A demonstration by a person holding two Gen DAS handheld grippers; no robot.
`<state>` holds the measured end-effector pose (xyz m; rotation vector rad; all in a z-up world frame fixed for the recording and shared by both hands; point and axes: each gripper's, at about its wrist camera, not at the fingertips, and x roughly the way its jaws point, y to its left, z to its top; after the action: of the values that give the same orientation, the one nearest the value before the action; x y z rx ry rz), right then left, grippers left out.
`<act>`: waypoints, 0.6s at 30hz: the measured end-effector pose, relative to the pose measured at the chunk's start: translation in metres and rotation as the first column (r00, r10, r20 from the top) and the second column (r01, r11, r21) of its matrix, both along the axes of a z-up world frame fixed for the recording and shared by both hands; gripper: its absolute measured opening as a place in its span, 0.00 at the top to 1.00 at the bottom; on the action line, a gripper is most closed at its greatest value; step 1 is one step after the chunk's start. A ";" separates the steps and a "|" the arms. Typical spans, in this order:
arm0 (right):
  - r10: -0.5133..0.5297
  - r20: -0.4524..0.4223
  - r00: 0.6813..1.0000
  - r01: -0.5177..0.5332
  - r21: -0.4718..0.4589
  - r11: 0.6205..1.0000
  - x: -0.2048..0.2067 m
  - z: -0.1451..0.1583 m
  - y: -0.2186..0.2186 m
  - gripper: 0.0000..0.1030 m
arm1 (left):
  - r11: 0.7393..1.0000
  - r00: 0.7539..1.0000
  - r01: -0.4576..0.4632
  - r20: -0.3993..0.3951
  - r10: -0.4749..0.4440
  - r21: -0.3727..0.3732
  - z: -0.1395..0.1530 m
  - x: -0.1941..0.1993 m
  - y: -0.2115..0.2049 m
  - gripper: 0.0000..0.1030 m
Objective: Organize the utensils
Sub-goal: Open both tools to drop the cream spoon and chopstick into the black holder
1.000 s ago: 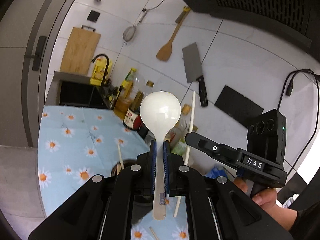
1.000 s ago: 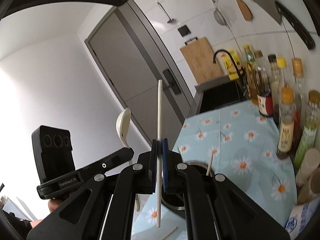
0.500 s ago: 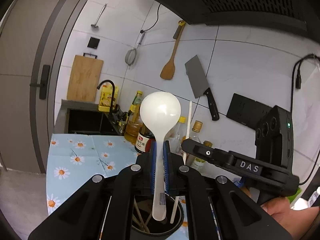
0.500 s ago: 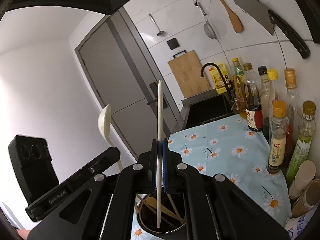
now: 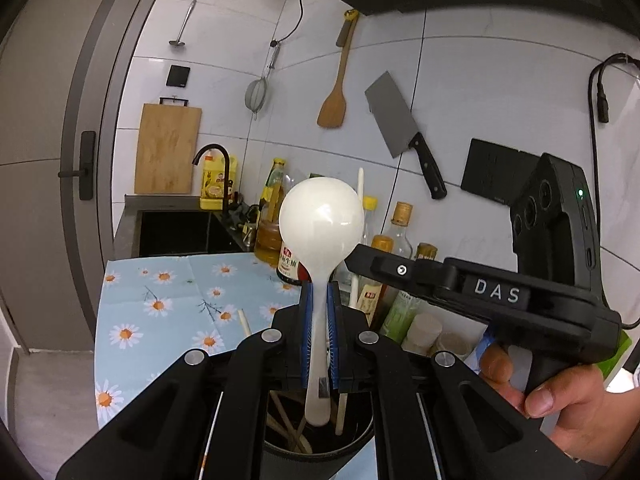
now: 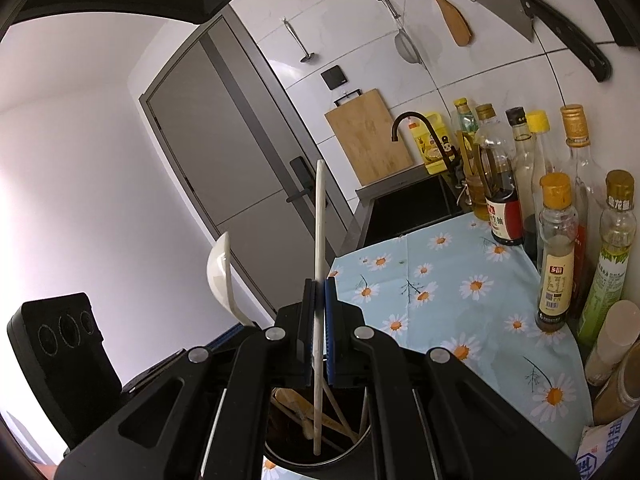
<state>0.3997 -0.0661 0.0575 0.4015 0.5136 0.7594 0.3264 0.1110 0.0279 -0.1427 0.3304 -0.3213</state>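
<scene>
My left gripper (image 5: 319, 292) is shut on a white spoon (image 5: 321, 220), bowl up, its handle end down inside the mouth of a dark round utensil holder (image 5: 356, 446). My right gripper (image 6: 319, 286) is shut on a white chopstick (image 6: 319, 216), held upright with its lower tip inside the same holder (image 6: 352, 454). Wooden utensils (image 6: 298, 406) stand in the holder. The spoon also shows in the right wrist view (image 6: 219, 270), and the right gripper's body in the left wrist view (image 5: 496, 292). A loose white stick (image 5: 244, 322) lies on the cloth.
The counter carries a blue daisy tablecloth (image 6: 436, 280). Oil and sauce bottles (image 6: 556, 248) line the wall side. A black sink and tap (image 6: 412, 128) sit at the far end. A cleaver (image 5: 396, 124), wooden spatula (image 5: 334, 104) and cutting board (image 5: 168, 148) hang on the tiled wall.
Both grippers have moved over the holder and come down. The spoon handle and the chopstick tip now reach further into its mouth.
</scene>
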 end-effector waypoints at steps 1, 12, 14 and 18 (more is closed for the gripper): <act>0.000 -0.008 1.000 0.000 0.004 1.000 0.001 -0.001 -0.001 0.94 | 1.000 1.000 -0.007 -0.006 0.007 0.004 -0.001 0.001 0.000 0.93; -0.012 -0.091 0.996 0.020 0.096 0.995 0.005 -0.008 -0.023 0.74 | 1.000 0.997 -0.029 -0.073 0.028 -0.008 -0.004 -0.003 0.005 0.80; -0.019 -0.110 0.994 0.031 0.111 0.993 0.006 -0.011 -0.029 0.74 | 0.999 0.997 -0.031 -0.072 0.030 -0.014 -0.002 -0.007 0.006 0.80; -0.025 -0.141 0.990 0.042 0.118 0.992 0.005 -0.015 -0.035 0.74 | 0.999 0.997 -0.033 -0.064 0.032 -0.014 0.002 -0.013 0.007 0.73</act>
<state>0.4044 -0.1016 0.0423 0.5772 0.5924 0.7352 0.3133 0.1177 0.0296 -0.1735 0.3880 -0.2874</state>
